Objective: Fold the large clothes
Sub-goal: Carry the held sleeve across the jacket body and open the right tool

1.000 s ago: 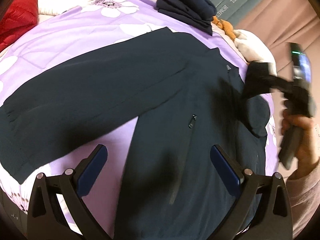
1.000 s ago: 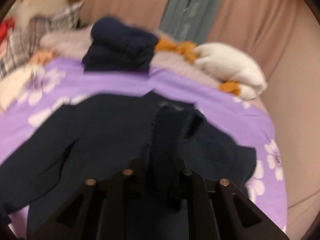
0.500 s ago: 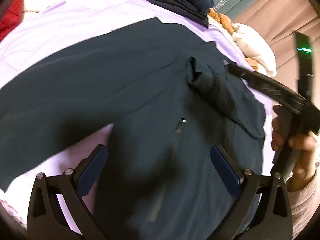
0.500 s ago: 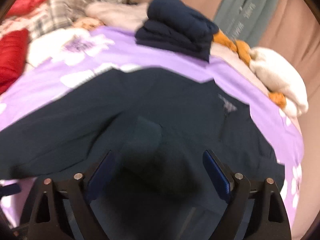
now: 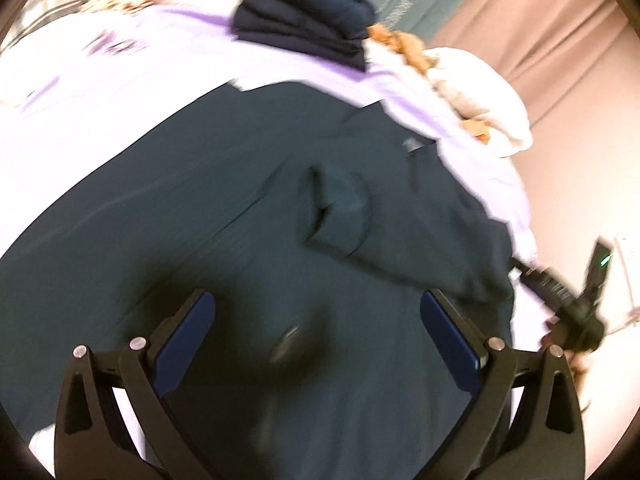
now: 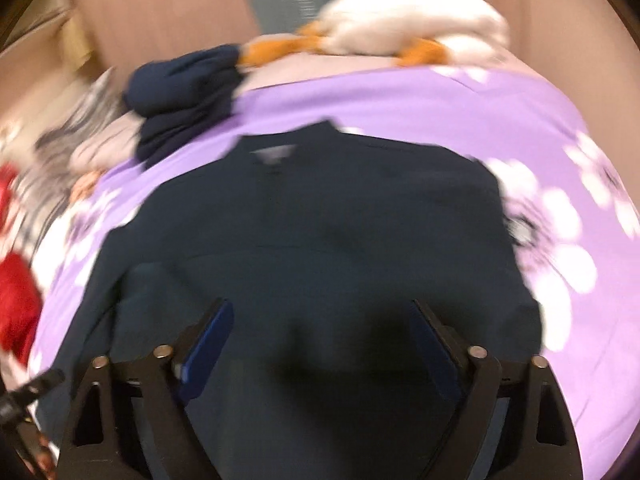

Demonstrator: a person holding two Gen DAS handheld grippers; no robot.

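Observation:
A dark navy jacket (image 5: pixel 240 220) lies spread on the purple flowered bedspread (image 5: pixel 120 92). One sleeve is folded across its chest, and the cuff (image 5: pixel 336 208) rests near the middle. My left gripper (image 5: pixel 316 316) hovers open over the jacket's lower body with nothing between its blue pads. In the left wrist view, a hand holds my right gripper (image 5: pixel 560 292) off the jacket's right edge. In the blurred right wrist view the jacket (image 6: pixel 320 220) fills the centre. There my right gripper (image 6: pixel 320 320) stands wide above it, jaws closing a little, nothing between them.
A folded navy pile (image 5: pixel 304 16) sits at the head of the bed, beside a white and orange bundle (image 5: pixel 480 92). Pink curtains (image 5: pixel 560 20) hang behind. A red cushion (image 6: pixel 16 300) and plaid cloth (image 6: pixel 76 132) lie at the left side.
My right gripper let go of the ribbed cuff, which now lies on the jacket's chest, then opened and swung away to the right edge. My left gripper moved forward over the jacket.

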